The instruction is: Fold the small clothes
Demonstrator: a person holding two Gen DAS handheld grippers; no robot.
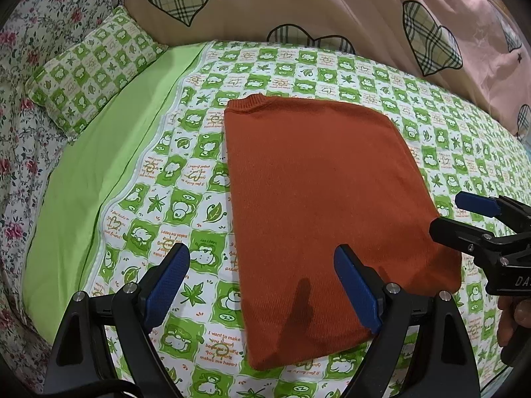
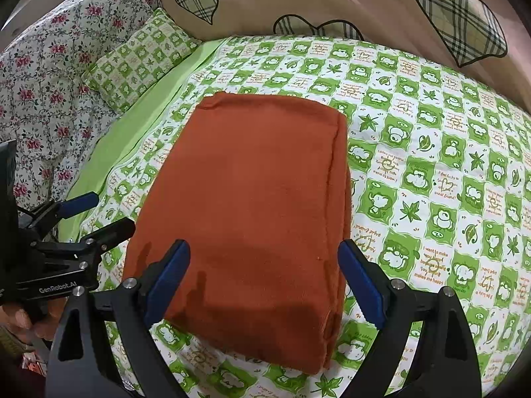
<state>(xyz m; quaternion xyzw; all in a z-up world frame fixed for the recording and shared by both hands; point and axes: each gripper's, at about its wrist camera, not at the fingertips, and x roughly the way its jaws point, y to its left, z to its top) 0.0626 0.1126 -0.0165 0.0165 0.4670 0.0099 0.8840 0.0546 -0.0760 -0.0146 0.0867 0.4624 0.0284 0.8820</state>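
A rust-orange knitted garment (image 1: 318, 205) lies flat on the bed, folded into a long rectangle with its ribbed collar at the far end. In the right wrist view the same garment (image 2: 252, 212) shows stacked layers along its right edge. My left gripper (image 1: 262, 285) hovers open over the garment's near left edge, one finger above the sheet, the other above the cloth. My right gripper (image 2: 265, 278) is open above the garment's near end, nothing between its blue pads. Each gripper shows in the other's view: right gripper (image 1: 464, 219), left gripper (image 2: 96, 212).
The bed sheet (image 1: 186, 172) is green-and-white checked with cartoon prints. A matching pillow (image 1: 89, 69) and a floral quilt (image 1: 20, 106) lie at the far left. A pink duvet with plaid hearts (image 1: 332, 10) is heaped along the back. A hand (image 2: 20, 318) grips the left tool.
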